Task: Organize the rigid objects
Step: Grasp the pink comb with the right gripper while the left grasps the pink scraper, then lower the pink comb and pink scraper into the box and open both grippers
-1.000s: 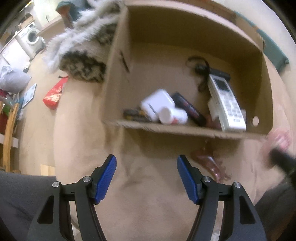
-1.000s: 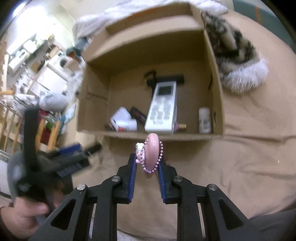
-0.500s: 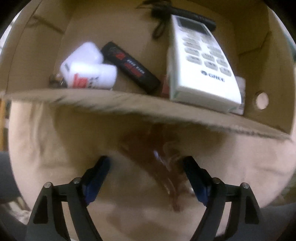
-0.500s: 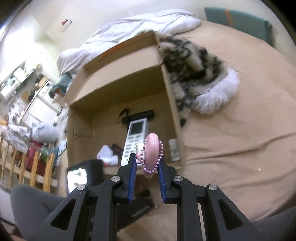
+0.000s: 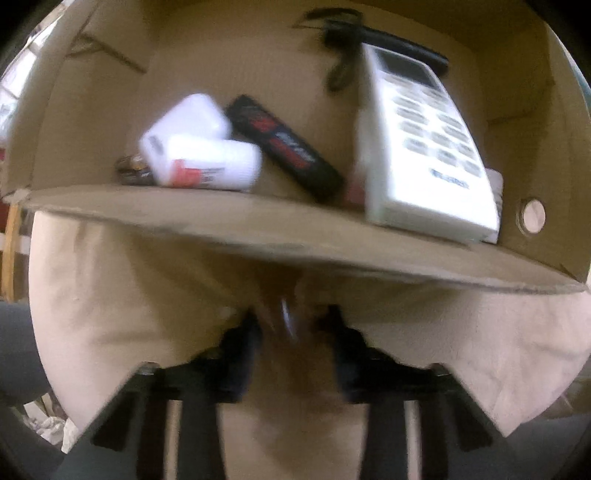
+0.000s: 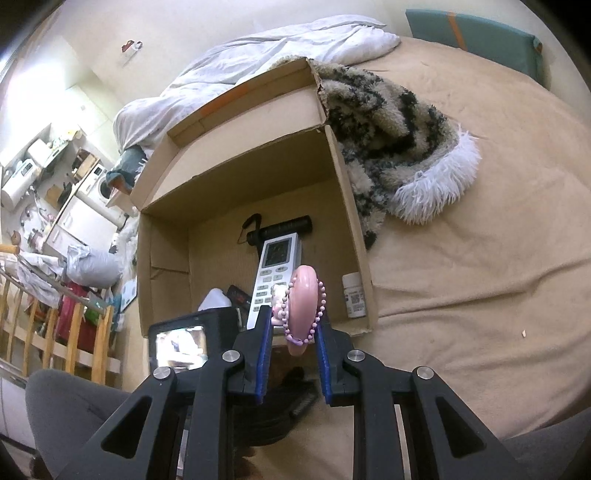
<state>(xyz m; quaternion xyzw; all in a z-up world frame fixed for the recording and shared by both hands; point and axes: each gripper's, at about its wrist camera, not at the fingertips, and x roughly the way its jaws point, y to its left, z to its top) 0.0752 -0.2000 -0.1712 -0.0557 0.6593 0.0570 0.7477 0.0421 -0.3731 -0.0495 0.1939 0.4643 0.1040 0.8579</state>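
An open cardboard box [image 5: 258, 229] [image 6: 354, 229] lies on a tan bedsheet. Inside are a white remote [image 5: 421, 144] [image 6: 275, 273], a black stick [image 5: 284, 147], two white bottles [image 5: 199, 155] and a small white jar [image 6: 354, 295]. My left gripper [image 5: 290, 325] is low on the sheet just in front of the box's near wall, its jaws closed on a brown translucent hair clip [image 5: 286, 314]; the view is blurred. My right gripper [image 6: 293, 328] is shut on a pink oval charm with a bead chain [image 6: 301, 302], held above the box's near edge.
A black-and-cream fuzzy garment [image 6: 399, 140] lies right of the box. A white duvet [image 6: 280, 55] and a teal cushion [image 6: 476, 33] lie beyond. Left of the bed are a wooden rail [image 6: 55, 332] and a cluttered floor. The left tool's camera back [image 6: 181, 343] shows below my right gripper.
My left gripper moved up to the box front and closed around the brown hair clip. My right gripper rose and drew back with the pink charm.
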